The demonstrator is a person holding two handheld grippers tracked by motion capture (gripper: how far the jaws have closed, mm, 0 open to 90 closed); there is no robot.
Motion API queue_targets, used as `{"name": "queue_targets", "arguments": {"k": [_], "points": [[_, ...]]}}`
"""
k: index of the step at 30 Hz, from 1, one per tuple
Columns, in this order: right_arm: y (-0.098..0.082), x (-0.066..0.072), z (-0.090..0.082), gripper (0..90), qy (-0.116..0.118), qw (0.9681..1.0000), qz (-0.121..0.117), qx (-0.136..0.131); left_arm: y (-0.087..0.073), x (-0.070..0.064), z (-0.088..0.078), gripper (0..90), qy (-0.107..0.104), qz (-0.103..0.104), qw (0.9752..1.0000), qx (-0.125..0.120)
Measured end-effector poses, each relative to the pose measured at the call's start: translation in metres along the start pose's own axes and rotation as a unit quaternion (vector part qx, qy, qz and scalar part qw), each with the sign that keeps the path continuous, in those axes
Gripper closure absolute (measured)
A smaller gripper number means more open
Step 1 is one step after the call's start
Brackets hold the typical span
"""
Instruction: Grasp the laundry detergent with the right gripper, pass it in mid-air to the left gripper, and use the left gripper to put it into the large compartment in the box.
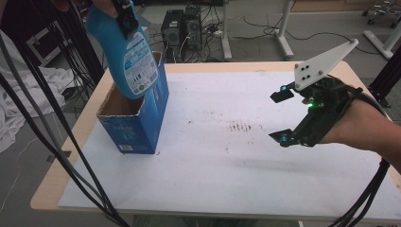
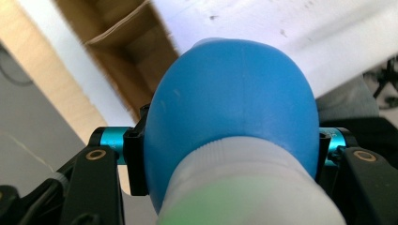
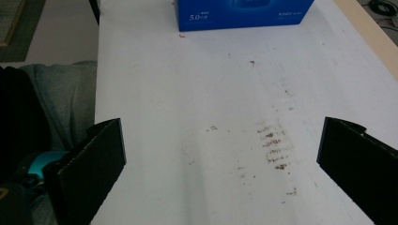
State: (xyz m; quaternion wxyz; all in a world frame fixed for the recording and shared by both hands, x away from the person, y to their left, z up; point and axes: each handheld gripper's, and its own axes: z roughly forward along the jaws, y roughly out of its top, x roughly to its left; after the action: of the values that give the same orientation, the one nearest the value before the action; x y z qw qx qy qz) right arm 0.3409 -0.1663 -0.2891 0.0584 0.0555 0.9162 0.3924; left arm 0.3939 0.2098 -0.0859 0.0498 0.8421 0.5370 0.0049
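Gripping the blue bottle [image 1: 127, 56] near its cap, the left gripper [image 1: 124, 16] hangs it base-down above the open box [image 1: 135, 118], so it can pass the mouth. Well right of the box, the right gripper [image 1: 280, 117] waits with jaws spread, empty.

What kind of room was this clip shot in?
Most likely a lab or workshop, not a home: desktop computer towers stand on the floor behind the table, loose cables trail across the floor, and a paper-covered work surface carries scuff marks.

A lab: computer towers [image 1: 181, 28], trailing floor cables [image 1: 246, 23].
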Motion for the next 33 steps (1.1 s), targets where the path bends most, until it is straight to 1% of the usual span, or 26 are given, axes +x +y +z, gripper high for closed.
{"name": "queue_targets", "arguments": {"k": [1, 2, 6, 8, 10, 13, 17, 19, 21, 25, 26, 29, 32, 33], "points": [[0.000, 0.000, 0.000, 0.6, -0.001, 1.0000, 0.000, 0.000, 0.000, 0.004, 0.000, 38.2, 0.005, -0.015, 0.9999, 0.001], [0.000, -0.001, 0.000, 0.6, -0.002, 1.0000, 0.001, 0.001, 0.000, 0.007, 0.001, 38.2, 0.009, -0.026, 0.9996, 0.004], [-0.001, -0.003, 0.000, 0.6, -0.005, 1.0000, 0.003, 0.005, 0.001, 0.018, 0.005, 38.2, 0.024, -0.057, 0.9980, 0.013], [-0.001, -0.003, 0.000, 0.6, -0.005, 1.0000, 0.003, 0.006, 0.001, 0.023, 0.008, 38.2, 0.028, -0.066, 0.9973, 0.017], [-0.001, -0.003, 0.000, 0.6, -0.004, 1.0000, 0.004, 0.007, 0.002, 0.027, 0.012, 38.2, 0.026, -0.075, 0.9966, 0.021], [-0.001, -0.004, 0.001, 0.6, -0.004, 0.9999, 0.005, 0.008, 0.003, 0.032, 0.020, 38.2, 0.026, -0.080, 0.9961, 0.027], [-0.001, -0.005, 0.002, 0.6, -0.004, 0.9999, 0.006, 0.011, 0.007, 0.038, 0.034, 38.2, 0.027, -0.083, 0.9955, 0.036], [-0.001, -0.005, 0.003, 0.6, -0.005, 0.9999, 0.008, 0.011, 0.008, 0.041, 0.042, 38.2, 0.027, -0.080, 0.9956, 0.041], [-0.002, -0.005, 0.003, 0.6, -0.005, 0.9999, 0.007, 0.011, 0.009, 0.044, 0.053, 38.2, 0.022, -0.080, 0.9957, 0.043], [-0.004, -0.006, 0.005, 0.6, -0.006, 0.9999, 0.010, 0.011, 0.012, 0.048, 0.077, 38.1, 0.009, -0.066, 0.9964, 0.052], [-0.005, -0.006, 0.005, 0.6, -0.005, 0.9999, 0.011, 0.012, 0.013, 0.049, 0.082, 38.2, 0.008, -0.058, 0.9966, 0.059], [-0.007, -0.006, 0.007, 0.6, -0.003, 0.9998, 0.013, 0.017, 0.014, 0.049, 0.098, 38.2, 0.008, -0.046, 0.9968, 0.065], [-0.008, -0.006, 0.007, 0.6, -0.001, 0.9997, 0.015, 0.022, 0.015, 0.050, 0.110, 38.2, 0.008, -0.041, 0.9966, 0.072], [-0.008, -0.007, 0.006, 0.6, -0.001, 0.9996, 0.016, 0.022, 0.016, 0.050, 0.114, 38.2, 0.008, -0.035, 0.9966, 0.074]]}}
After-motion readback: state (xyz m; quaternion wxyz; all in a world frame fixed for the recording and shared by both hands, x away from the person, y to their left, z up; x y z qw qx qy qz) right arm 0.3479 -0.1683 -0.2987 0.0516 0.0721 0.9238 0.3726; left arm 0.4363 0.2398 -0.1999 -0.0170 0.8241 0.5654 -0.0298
